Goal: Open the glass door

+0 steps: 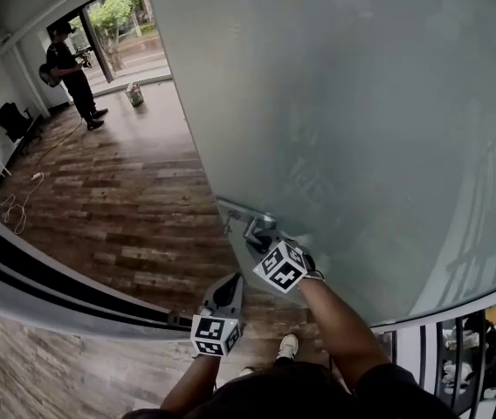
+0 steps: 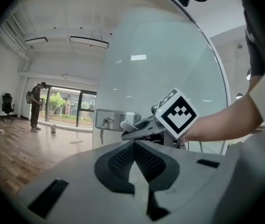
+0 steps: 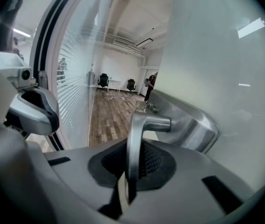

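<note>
Now | right gripper (image 3: 135,154): fingers clenched on the door handle (image 3: 152,123), its tip hidden between them | left gripper (image 2: 135,148): fingers closed, empty | handle sits at edge of glass door (image 1: 361,103), frosted, blurring what's behind

No text or label is legible anywhere.

jaws of the left claw (image 2: 134,147) pressed together with nothing between, beyond it the right claw (image 2: 138,130) on the door handle (image 2: 127,125) of the glass door (image 2: 170,69), far left a person (image 2: 35,107) standing on wooden floor (image 2: 25,148)
</note>
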The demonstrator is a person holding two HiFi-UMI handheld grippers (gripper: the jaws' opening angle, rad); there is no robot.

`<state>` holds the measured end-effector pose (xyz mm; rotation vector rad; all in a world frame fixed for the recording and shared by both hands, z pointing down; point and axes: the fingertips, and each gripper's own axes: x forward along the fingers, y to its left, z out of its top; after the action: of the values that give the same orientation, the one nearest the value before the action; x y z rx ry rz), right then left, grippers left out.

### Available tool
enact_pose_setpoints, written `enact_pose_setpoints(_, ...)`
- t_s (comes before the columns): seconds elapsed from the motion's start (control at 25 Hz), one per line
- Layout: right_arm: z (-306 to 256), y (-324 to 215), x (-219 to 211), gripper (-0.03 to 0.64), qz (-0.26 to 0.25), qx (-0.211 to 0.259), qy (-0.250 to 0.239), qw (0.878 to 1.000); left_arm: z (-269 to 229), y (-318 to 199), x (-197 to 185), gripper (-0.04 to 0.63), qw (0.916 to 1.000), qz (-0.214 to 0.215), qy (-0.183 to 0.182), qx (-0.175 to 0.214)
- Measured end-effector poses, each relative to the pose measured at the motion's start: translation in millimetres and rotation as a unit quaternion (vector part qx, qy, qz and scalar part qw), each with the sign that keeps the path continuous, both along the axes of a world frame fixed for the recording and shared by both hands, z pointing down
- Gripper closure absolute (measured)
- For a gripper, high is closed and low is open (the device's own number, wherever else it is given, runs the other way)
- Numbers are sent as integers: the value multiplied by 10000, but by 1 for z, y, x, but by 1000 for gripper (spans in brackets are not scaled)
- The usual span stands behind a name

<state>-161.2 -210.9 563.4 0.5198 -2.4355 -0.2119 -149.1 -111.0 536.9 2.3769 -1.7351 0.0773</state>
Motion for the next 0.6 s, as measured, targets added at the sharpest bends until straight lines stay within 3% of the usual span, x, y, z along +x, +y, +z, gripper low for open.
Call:
enact_pose_setpoints(0.08, -7, -24, 4, 583, 27, -123, -43, 9999, -5, -21, 0, 594, 9998, -193, -27, -44)
enact_pose_setpoints(0.28, -4, -152, 33, 584, 204, -412, -79, 9989, -12, -144, 24, 594, 9983, -588, -14, -40)
enact_pose_setpoints(0.6, 0, -242, 60, 589, 644, -560, -20, 9964, -10, -206, 53, 594, 9986, -512, -113, -59)
